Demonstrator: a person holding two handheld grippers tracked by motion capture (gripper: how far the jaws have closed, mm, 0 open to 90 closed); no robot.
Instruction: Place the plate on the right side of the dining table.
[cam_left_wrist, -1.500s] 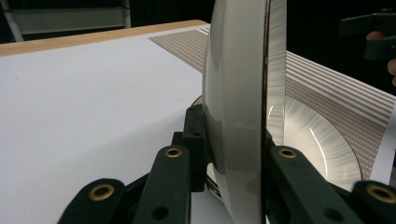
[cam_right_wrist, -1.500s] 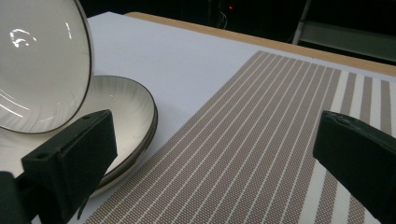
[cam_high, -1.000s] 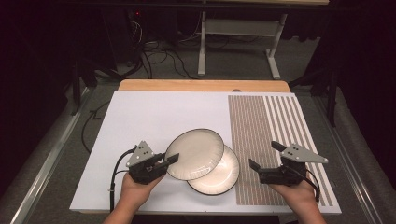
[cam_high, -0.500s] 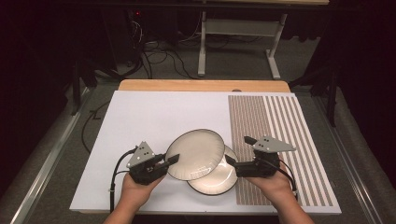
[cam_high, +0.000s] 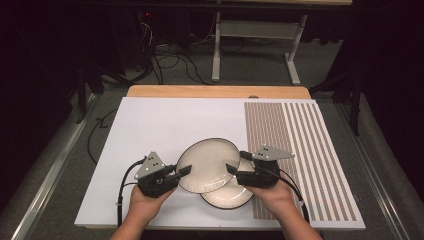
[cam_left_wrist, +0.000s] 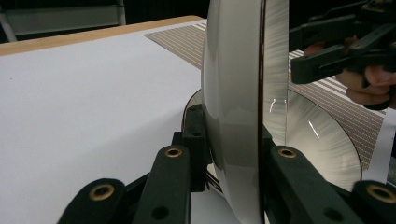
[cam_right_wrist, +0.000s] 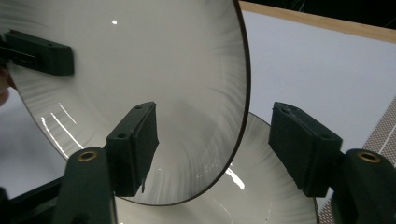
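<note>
Two white plates with dark rims overlap near the front of the mat. The upper plate (cam_high: 207, 165) (cam_left_wrist: 233, 93) (cam_right_wrist: 140, 60) is lifted and tilted over the lower plate (cam_high: 227, 197) (cam_left_wrist: 317, 140) (cam_right_wrist: 261, 186), which lies flat. My left gripper (cam_high: 182, 171) (cam_left_wrist: 233, 140) is shut on the upper plate's left rim. At that plate's right rim my right gripper (cam_high: 235, 162) (cam_right_wrist: 219, 135) is open, with its jaws on either side of the rim and a gap remaining. The left gripper view shows the right gripper (cam_left_wrist: 322, 51) beyond the plate.
The plates sit on a white mat (cam_high: 165, 125) with a brown striped zone (cam_high: 300, 145) on its right. A wooden table edge (cam_high: 220, 91) runs along the back. Cables and a metal desk frame (cam_high: 250, 30) are on the floor beyond.
My right gripper has moved left, from over the striped zone to the upper plate's right rim. The left gripper and its plate have held still.
</note>
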